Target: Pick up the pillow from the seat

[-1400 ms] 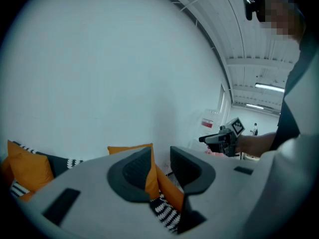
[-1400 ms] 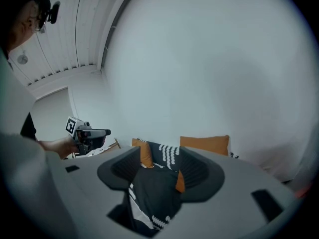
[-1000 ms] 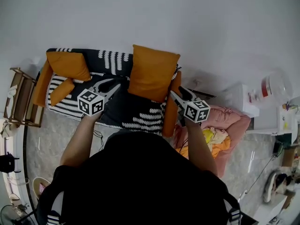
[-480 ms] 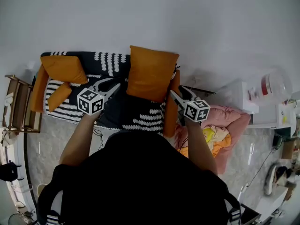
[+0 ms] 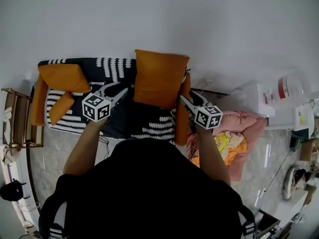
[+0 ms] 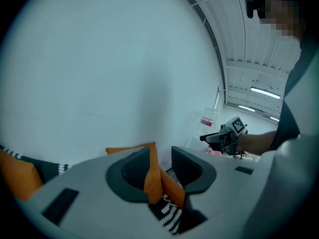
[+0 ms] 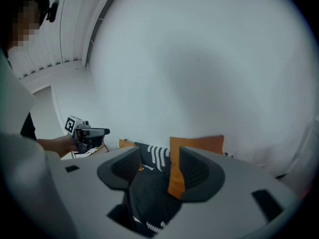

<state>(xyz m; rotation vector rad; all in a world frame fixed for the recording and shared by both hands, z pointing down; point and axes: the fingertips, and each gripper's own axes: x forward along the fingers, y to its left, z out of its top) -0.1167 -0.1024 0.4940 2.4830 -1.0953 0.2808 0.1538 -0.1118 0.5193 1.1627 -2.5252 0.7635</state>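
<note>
A large orange pillow (image 5: 159,78) stands on edge on the dark seat (image 5: 129,116) of a black-and-white patterned sofa, leaning on its backrest. My left gripper (image 5: 123,89) hovers just off the pillow's lower left edge, jaws apart and empty. My right gripper (image 5: 185,98) hangs by the lower right corner, open wider. In the left gripper view the pillow (image 6: 130,148) lies beyond the open gripper (image 6: 160,156), with wall visible in the gap. In the right gripper view its edge (image 7: 199,143) shows past the gripper (image 7: 159,156), dark seat between the jaws.
Two smaller orange pillows (image 5: 62,77) (image 5: 59,107) lie at the sofa's left end. An orange armrest (image 5: 182,116) bounds the right end. A wooden rack (image 5: 17,118) stands left of the sofa; a pink heap of cloth (image 5: 241,128) and a white unit (image 5: 259,101) lie to the right.
The sofa has slid left and grown a little in the head view as the person nears it. Both grippers keep the same stance beside the pillow.
</note>
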